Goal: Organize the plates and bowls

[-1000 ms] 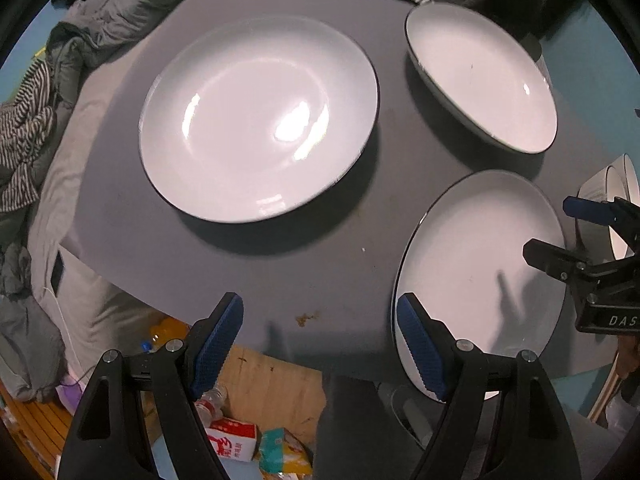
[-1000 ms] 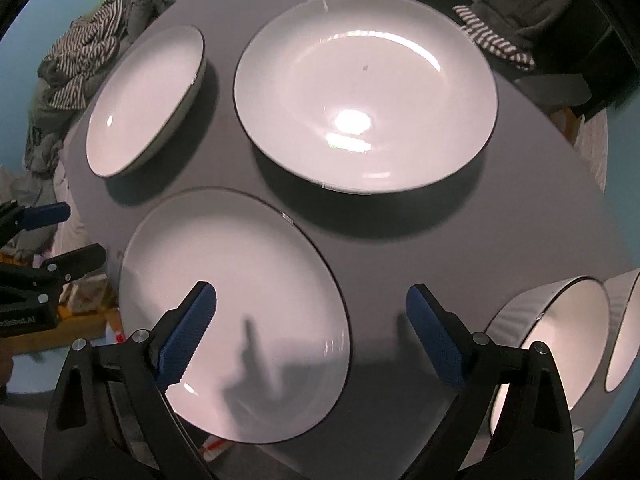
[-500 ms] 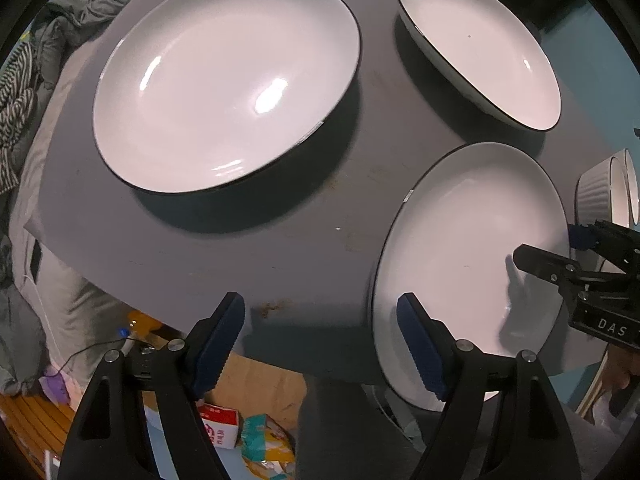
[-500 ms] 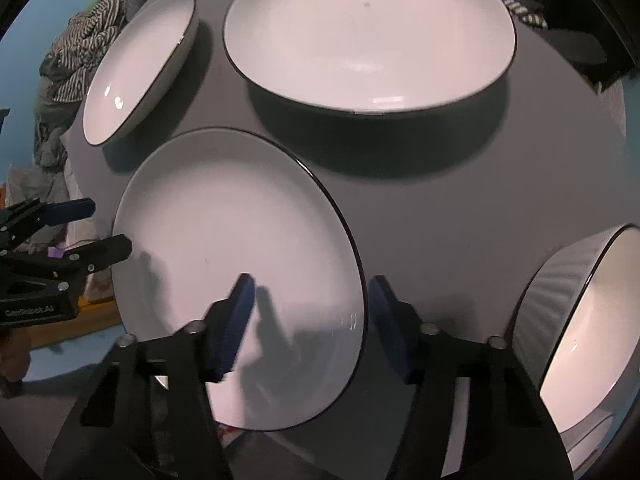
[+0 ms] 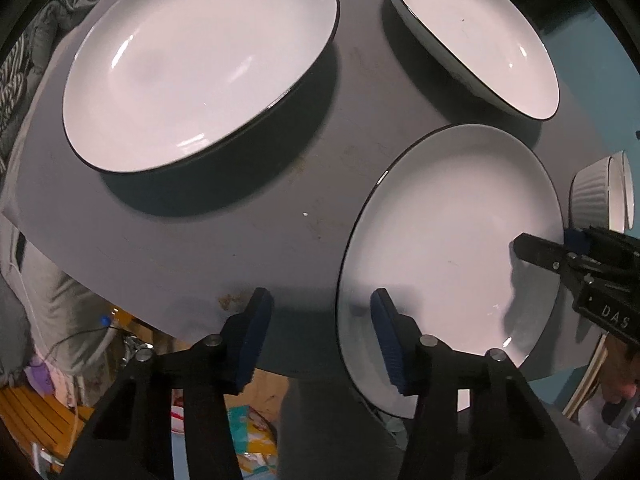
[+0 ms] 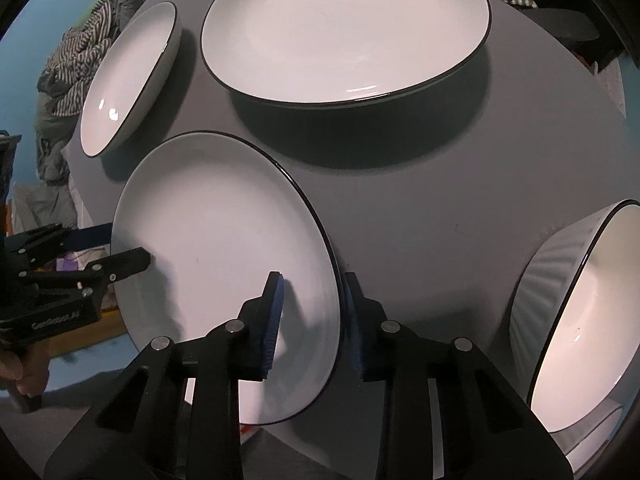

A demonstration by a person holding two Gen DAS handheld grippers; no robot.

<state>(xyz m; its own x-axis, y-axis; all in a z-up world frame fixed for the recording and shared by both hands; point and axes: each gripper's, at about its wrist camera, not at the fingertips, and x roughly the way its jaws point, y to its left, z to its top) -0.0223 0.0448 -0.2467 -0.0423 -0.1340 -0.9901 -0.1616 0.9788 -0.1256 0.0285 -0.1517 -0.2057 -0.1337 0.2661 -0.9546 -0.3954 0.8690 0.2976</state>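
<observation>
While my right gripper (image 6: pixel 310 320) stands astride the near-right rim of the flat white plate with the thin black edge (image 6: pixel 216 248), the relation that matters is simple: one blue pad is over the white face, the other is outside the rim, above the round grey table (image 6: pixel 440 208). The pads are narrowed around the rim, but a small gap shows beside each of them, so I judge that they are not yet pinching (the fisheye makes this hard to tell exactly). This plate lies at the near edge of the table and seems to hang a little over it, which gives room for the outer pad to go under.

My left gripper (image 5: pixel 320 336) is on the opposite side of the same plate (image 5: pixel 448 240). Its jaws are spread and hold nothing; the right pad is over the plate's left rim, the left pad is above bare table. So both claws are close, but the right one is already around the rim.

Farther away sit the large white shallow dish with a dark rim (image 6: pixel 344 28) and the smaller white dish of the same kind (image 6: pixel 128 76), well apart from each other. To the right stands the white ribbed bowl (image 6: pixel 580 340). I think the next move is to close the right pads and lift this plate toward the others.
</observation>
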